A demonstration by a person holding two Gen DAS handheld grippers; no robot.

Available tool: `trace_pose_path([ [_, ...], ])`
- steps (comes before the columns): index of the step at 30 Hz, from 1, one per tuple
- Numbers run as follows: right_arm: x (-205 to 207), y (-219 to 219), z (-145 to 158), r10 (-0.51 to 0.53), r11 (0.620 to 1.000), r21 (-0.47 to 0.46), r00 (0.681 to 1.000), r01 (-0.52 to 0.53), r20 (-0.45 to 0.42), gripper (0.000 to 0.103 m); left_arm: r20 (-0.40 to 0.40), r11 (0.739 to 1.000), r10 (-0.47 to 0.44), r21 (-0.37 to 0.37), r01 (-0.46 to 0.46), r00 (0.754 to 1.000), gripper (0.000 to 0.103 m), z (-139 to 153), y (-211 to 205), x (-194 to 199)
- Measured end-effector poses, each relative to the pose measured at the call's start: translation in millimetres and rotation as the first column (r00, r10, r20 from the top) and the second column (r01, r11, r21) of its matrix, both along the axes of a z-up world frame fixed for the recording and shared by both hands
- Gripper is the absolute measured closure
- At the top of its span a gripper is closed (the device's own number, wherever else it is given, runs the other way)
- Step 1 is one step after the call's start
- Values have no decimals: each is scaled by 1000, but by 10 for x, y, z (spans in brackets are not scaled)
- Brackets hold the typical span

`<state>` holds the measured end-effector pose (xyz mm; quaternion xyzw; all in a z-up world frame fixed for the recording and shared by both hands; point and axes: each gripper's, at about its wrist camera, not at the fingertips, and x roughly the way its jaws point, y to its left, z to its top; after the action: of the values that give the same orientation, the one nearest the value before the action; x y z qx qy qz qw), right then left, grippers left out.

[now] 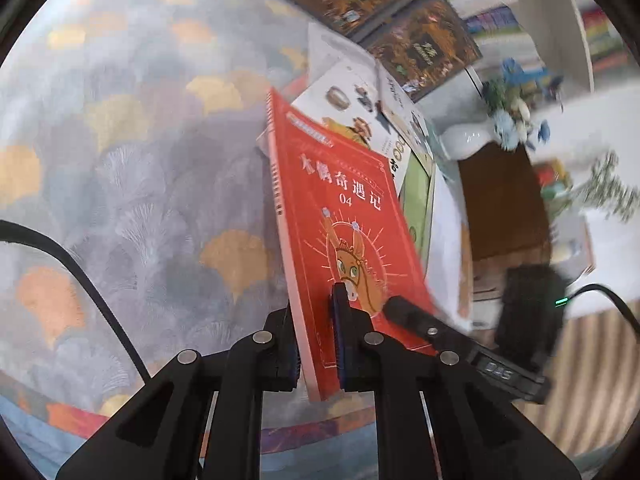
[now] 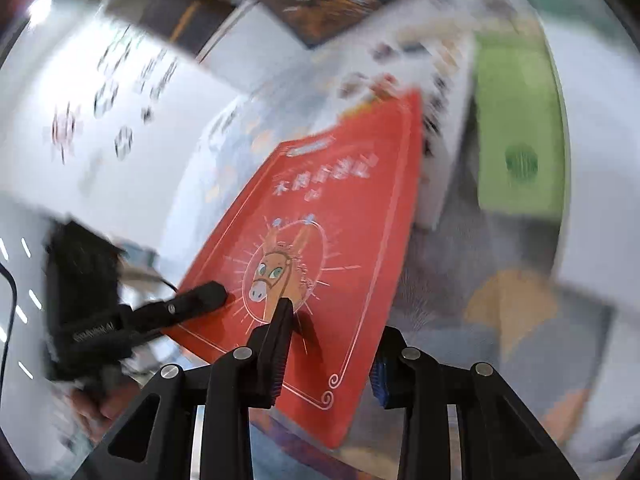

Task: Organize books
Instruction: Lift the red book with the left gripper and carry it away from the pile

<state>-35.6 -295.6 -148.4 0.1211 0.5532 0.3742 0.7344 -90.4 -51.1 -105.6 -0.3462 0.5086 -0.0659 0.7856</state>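
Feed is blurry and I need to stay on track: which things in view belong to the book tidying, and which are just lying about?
In the job:
- red book, clamped by the left gripper
- right gripper, at the same book
- white book
- green book
- two dark books

Lying about:
- white vase
- patterned rug

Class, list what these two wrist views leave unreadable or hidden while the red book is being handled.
- Red book: back cover hidden in both views, facing away.
- Pile of books behind it: titles lost to motion blur, right wrist view.
- Green book: mostly covered by the red book, left wrist view.
- Shelf books: spines too small, left wrist view.
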Motion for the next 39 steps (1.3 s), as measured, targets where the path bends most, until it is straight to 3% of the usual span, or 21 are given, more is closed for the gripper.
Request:
trace_pose_path([
  [2, -59, 41, 170, 46, 998, -44, 995, -43, 84, 70, 39, 998, -13, 70, 10, 999, 91, 136, -64, -33],
  [5, -99, 163, 443, 112, 991, -92, 973, -95, 201, 70, 85, 996, -6, 90, -2, 996, 89, 279, -20, -60],
  [13, -186, 533, 829, 140, 987, -123, 932, -105, 334, 70, 182, 994, -13, 112, -7, 983, 88, 629, 409, -61],
  [19, -122, 1039, 951, 118, 993, -58, 941, -105, 318, 70, 222, 987, -7, 156, -28, 975, 88, 793, 905, -22],
  [24, -28, 1654, 1047, 156, 988, -51, 922, -148, 354, 70, 256, 982, 46, 163, -90, 965, 88, 827, 1424, -12],
  [31, 137, 2298, 1063, 172, 985, -61, 909, -161, 380, 70, 269, 984, 93, 124, -130, 959, 88, 667, 2019, 196],
  [39, 512, 2758, 823, 146, 989, -88, 923, -122, 356, 69, 236, 990, 85, 86, -108, 968, 87, 352, 2449, 665],
])
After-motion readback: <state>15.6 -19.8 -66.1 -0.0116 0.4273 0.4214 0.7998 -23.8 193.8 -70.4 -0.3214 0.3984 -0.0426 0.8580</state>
